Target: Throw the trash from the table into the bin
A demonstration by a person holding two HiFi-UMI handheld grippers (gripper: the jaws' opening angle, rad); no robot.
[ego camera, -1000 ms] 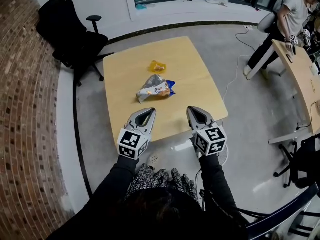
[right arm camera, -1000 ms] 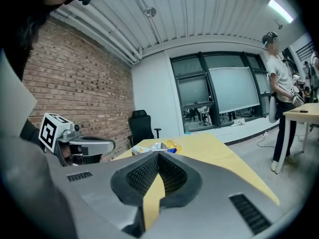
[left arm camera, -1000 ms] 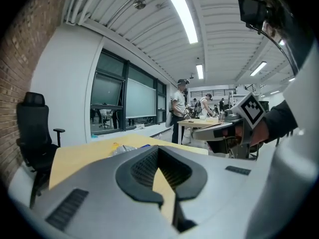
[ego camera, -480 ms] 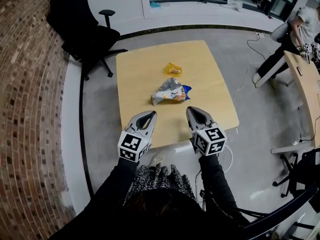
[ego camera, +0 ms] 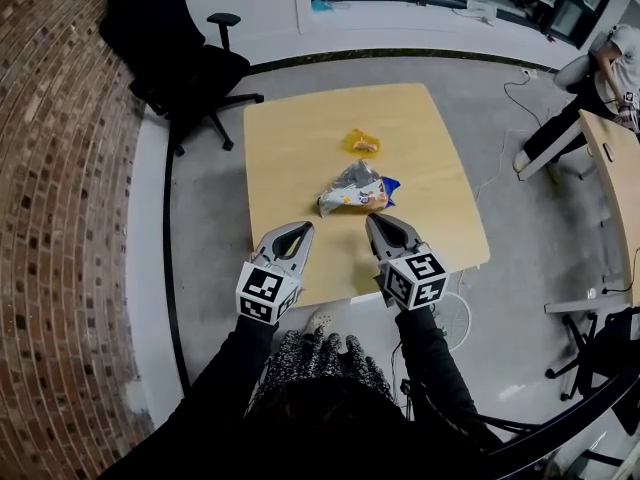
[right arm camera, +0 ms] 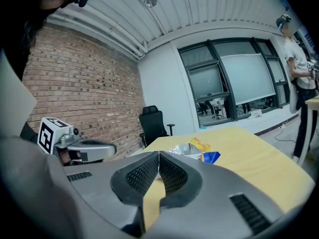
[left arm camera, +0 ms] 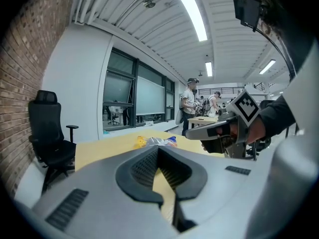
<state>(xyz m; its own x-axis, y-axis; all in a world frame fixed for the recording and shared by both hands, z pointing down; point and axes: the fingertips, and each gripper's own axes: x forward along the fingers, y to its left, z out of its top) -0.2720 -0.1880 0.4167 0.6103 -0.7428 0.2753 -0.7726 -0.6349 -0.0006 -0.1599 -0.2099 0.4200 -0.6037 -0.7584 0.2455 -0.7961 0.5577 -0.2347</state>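
Note:
A crumpled silver and blue snack bag (ego camera: 357,190) lies near the middle of the square wooden table (ego camera: 290,148). A small yellow wrapper (ego camera: 362,143) lies just beyond it. My left gripper (ego camera: 298,229) is over the table's near edge, left of the bag and a little short of it. It is shut and empty. My right gripper (ego camera: 374,220) is just in front of the bag, also shut with nothing in it. In the left gripper view the bag (left arm camera: 160,141) and yellow wrapper (left arm camera: 141,142) lie ahead of the left gripper (left arm camera: 158,149). Both the bag (right arm camera: 189,149) and wrapper (right arm camera: 200,144) also show past the right gripper (right arm camera: 158,154). No bin is in view.
A black office chair (ego camera: 175,53) stands by the table's far left corner, beside a curved brick wall (ego camera: 60,218). A person (ego camera: 600,78) stands at another wooden table (ego camera: 620,168) on the right. A white cable (ego camera: 500,158) trails over the grey floor.
Both grippers have moved forward over the table's near edge toward the snack bag. Their jaws stay shut. The bag and wrapper have not moved on the table.

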